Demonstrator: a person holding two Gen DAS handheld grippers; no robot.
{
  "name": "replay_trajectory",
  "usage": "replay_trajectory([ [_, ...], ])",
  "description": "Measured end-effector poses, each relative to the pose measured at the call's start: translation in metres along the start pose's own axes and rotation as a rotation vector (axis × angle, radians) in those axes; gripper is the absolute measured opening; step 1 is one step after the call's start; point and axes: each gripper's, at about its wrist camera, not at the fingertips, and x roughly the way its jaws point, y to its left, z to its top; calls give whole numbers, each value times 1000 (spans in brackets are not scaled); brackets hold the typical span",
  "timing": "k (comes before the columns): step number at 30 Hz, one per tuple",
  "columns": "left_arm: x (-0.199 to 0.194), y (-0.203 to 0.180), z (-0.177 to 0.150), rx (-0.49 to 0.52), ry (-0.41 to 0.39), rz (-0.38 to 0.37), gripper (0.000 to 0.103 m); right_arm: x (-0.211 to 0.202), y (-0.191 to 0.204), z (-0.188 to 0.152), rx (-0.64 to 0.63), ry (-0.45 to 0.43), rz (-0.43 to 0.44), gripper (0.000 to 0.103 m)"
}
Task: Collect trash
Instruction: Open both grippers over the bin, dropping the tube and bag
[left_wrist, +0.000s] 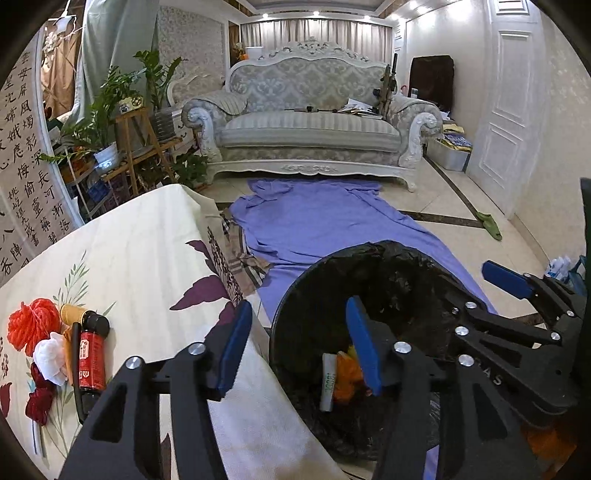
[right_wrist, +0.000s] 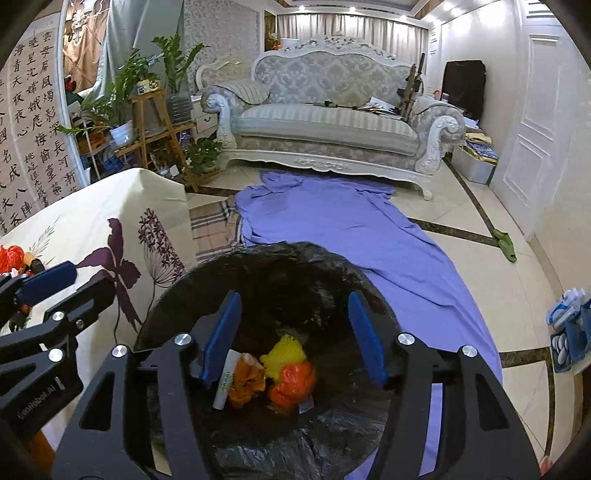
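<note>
- Left gripper (left_wrist: 299, 345): jaws spread, nothing between them; it hangs over the seam where the counter (left_wrist: 147, 251) edge meets the bin (left_wrist: 295, 295).
- Right gripper (right_wrist: 293, 334): jaws spread and empty, directly above the bin's mouth.
- Remaining trash sits at the lower left of the left wrist frame, on the counter: red mesh wad (left_wrist: 31, 325), white crumpled tissue (left_wrist: 50, 356), red bottle (left_wrist: 90, 354) with black cap.
- The bottle's long axis runs roughly parallel to the left gripper's fingers.
- Judgement: the left gripper is the nearer one; the pile lies to its left.
- Already in the bin: white tube (right_wrist: 225, 380), orange wrapper (right_wrist: 247, 380), yellow wad (right_wrist: 284, 354), orange bag (right_wrist: 295, 384).
- Obstruction: items lie touching; a black strap (left_wrist: 75, 369) rests against the bottle.
</note>
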Motion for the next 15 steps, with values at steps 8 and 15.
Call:
replay_trajectory([
  [8,-9,9,1,-32,-24,29,71,-6,-3,-1,17,1,-15,67],
  [15,-29,25,-7,-43,-38,76,72,-16,13,-6,11,-2,31,67],
])
